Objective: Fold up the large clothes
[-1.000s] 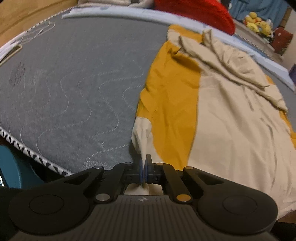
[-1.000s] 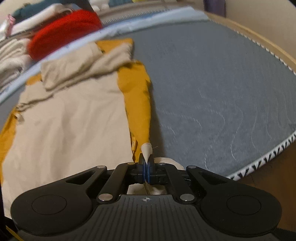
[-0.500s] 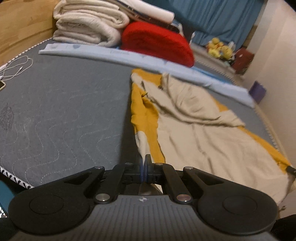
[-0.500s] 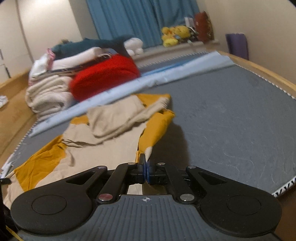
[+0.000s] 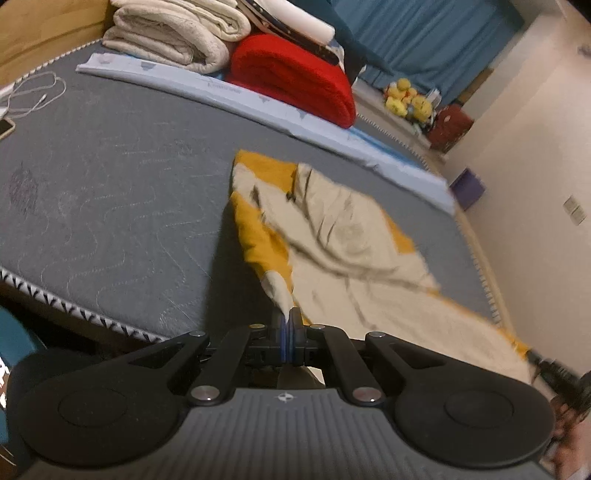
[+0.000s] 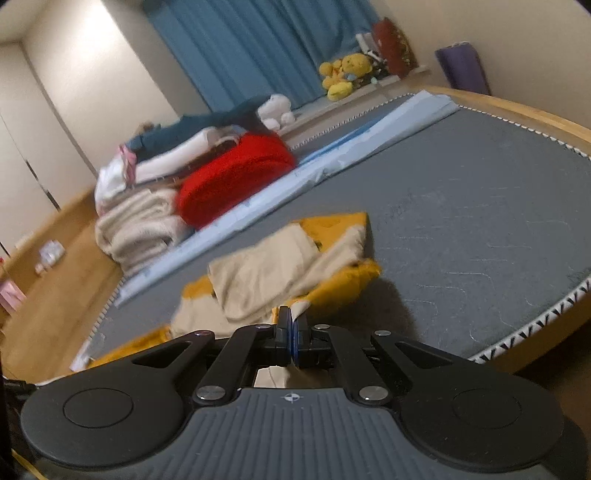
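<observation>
A large beige and mustard-yellow garment [image 5: 347, 243] lies spread on the grey mattress [image 5: 110, 177], its far end bunched in folds. My left gripper [image 5: 285, 325] is shut on one near corner of it and holds that corner lifted off the mattress. In the right wrist view the same garment [image 6: 273, 266] shows ahead, and my right gripper [image 6: 291, 332] is shut on its other near corner, also raised. The cloth hangs between the two grippers toward the mattress.
A red rolled blanket [image 5: 295, 77], cream folded blankets [image 5: 173, 33] and a light blue sheet strip [image 5: 258, 107] lie along the mattress's far edge. A white cable [image 5: 33, 96] and a phone lie at the far left. The mattress's piped edge [image 6: 535, 325] runs close on the right.
Both grippers have risen and tilted up, lifting the garment's near corners. The cloth has drawn up and toward its far end, and the view now takes in the room.
</observation>
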### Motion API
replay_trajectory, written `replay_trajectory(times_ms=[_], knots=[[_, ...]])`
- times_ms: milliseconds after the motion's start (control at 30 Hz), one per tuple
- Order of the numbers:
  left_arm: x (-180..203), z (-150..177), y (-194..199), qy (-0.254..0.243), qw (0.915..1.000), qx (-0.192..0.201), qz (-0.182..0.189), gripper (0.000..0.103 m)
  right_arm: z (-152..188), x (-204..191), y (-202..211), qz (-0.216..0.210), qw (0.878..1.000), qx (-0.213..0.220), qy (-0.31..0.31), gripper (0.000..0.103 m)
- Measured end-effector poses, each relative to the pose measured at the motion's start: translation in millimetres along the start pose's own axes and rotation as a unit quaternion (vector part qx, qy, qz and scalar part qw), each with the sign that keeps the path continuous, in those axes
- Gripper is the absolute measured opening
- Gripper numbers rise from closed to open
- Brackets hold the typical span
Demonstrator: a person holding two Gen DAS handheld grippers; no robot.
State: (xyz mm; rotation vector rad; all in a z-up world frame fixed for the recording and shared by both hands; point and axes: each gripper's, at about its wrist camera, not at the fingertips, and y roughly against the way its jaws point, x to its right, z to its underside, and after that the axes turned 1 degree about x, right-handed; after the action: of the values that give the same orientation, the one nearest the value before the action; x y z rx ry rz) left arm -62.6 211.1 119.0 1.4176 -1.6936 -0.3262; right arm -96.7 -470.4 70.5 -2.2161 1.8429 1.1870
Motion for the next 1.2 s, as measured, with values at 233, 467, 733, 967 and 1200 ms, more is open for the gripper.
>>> replay_trajectory(times_ms=[233,467,733,967,1200], knots=[[-6,-27,-5,0.037,0.9992,0.009,0.014,0.001,-21,14,-15,0.010,1.000,-0.015,-0.017,0.000],[-42,-93,-126,0.091,0.9955,0.023,-0.016,0.001,-69,26,-149,0.047,0.998,-0.047,0.004,0.000],[-85,-153,-224,0.117,0.9900,0.062,-0.048,0.053,-102,68,-264,0.130,0.991,-0.015,-0.022,0.014],[-91,-150,-269,0.072,0.9938,-0.010,-0.084,0.056,-77,97,-320,0.110,0.988,-0.105,-0.008,0.040],[-85,-130,-314,0.037,0.9903,-0.045,-0.126,0.060,-46,102,-356,0.132,0.975,-0.176,0.030,0.049]])
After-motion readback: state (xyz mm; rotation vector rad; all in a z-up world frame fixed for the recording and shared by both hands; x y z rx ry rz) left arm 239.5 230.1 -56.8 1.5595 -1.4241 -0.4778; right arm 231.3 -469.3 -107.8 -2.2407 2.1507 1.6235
